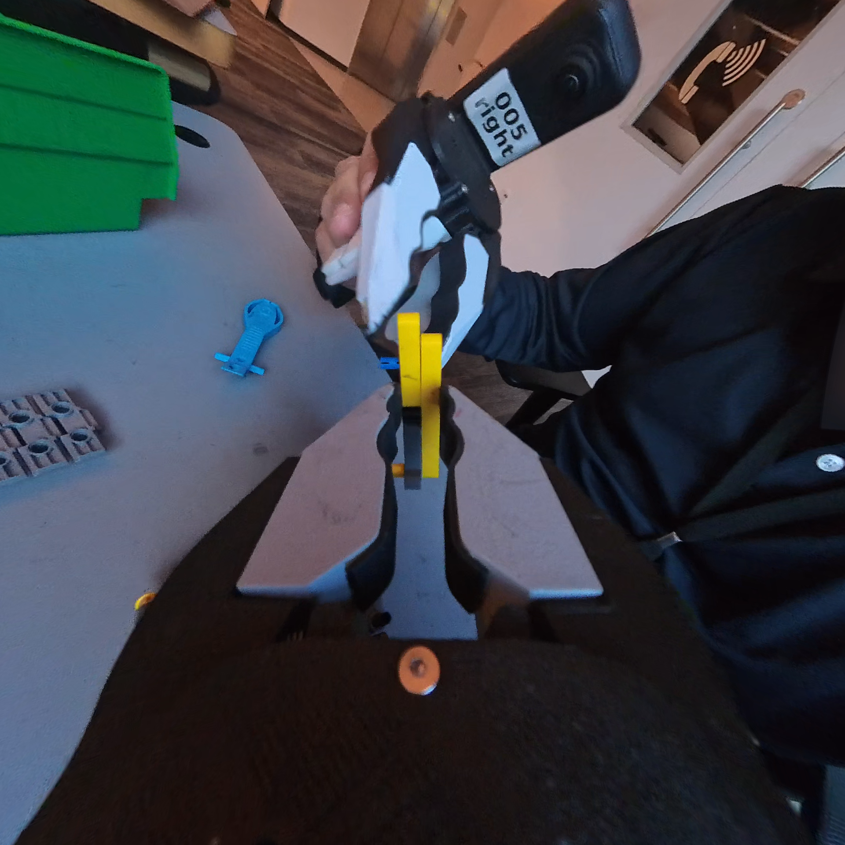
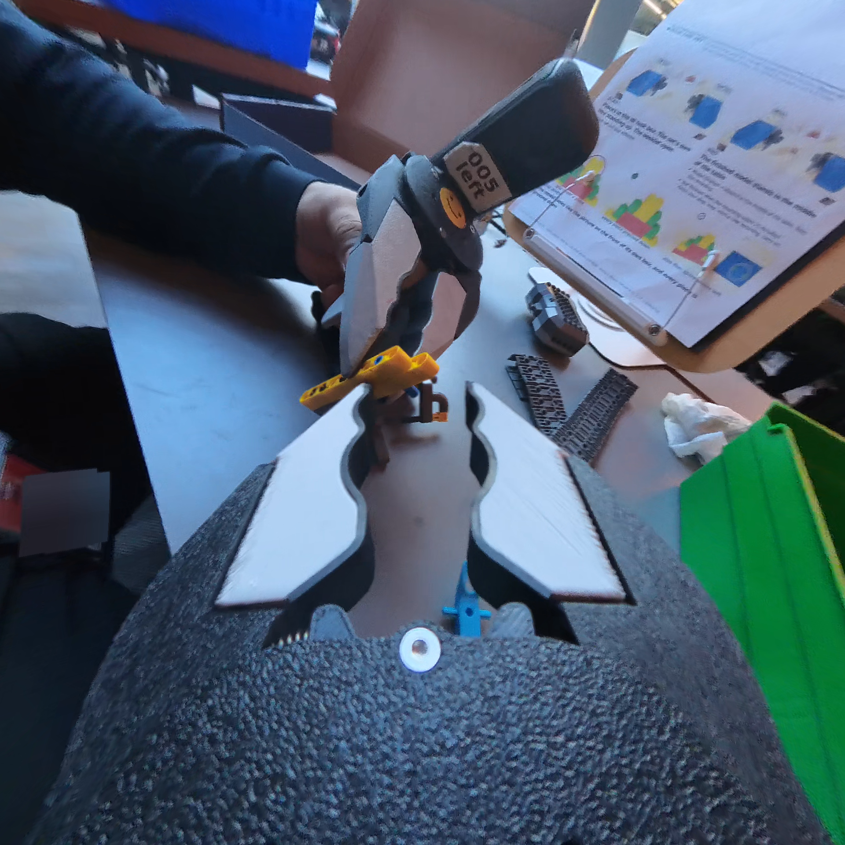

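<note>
The smooth grey worktop [image 1: 114, 283] has a rounded edge and carries everything else. A glossy green plastic bin [image 2: 768, 571] with ribbed walls stands at its side, and a tilted wooden stand holds a printed instruction sheet [image 2: 713, 183] with coloured brick pictures. The left gripper [image 1: 418, 398], flat pale fingers with wavy black rubber pads, has its jaws narrow and clamped on a yellow beam assembly [image 1: 420, 375]: two flat hard-plastic beams side by side, raised above the worktop edge, a small blue pin poking out. The right gripper [image 2: 416, 393], on a pebbled black body, has its jaws wide apart and holding nothing; its tips are just beside the yellow beams. Below lies a small brown bent piece [image 2: 430, 404]. Two black studded strips [image 2: 571, 411] lie crossed near a crumpled white tissue [image 2: 699, 425]. A blue ribbed, ring-headed part [image 1: 251, 340] lies flat by a brown holed block [image 1: 45, 430].
</note>
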Demonstrator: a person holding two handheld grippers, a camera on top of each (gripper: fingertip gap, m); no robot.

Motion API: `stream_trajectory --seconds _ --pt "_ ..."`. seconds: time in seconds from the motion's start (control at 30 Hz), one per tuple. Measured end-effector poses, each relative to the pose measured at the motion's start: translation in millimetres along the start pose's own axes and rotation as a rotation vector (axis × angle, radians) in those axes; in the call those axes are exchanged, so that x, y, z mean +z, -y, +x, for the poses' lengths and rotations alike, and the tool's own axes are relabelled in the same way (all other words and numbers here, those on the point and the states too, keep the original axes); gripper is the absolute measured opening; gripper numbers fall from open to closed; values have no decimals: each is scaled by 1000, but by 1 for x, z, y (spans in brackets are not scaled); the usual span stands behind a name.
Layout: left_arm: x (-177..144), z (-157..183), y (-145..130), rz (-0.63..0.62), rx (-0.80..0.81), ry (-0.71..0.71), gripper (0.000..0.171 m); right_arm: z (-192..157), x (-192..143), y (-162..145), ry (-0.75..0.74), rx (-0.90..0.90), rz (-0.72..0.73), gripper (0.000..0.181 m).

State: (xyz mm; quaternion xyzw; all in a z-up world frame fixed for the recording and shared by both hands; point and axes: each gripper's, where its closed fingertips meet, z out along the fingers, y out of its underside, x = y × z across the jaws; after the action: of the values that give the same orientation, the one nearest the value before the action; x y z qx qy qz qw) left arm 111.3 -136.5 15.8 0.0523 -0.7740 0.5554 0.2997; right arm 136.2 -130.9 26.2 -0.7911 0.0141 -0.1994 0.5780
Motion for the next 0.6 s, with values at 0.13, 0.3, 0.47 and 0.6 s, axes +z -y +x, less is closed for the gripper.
stream_trajectory --seconds 0.13,0.3,0.47,0.6 --pt "2 8 0 6 -51 -74 14 -11 0 3 116 42 47 40" --pt "7 22 -9 -45 -98 -178 14 -30 -3 12 336 129 139 22" --pt "2 21 -7 -38 -77 -165 14 -21 1 10 289 141 125 15" --pt "-7 3 -4 -24 -98 -65 16 -8 6 -1 200 200 64 8"
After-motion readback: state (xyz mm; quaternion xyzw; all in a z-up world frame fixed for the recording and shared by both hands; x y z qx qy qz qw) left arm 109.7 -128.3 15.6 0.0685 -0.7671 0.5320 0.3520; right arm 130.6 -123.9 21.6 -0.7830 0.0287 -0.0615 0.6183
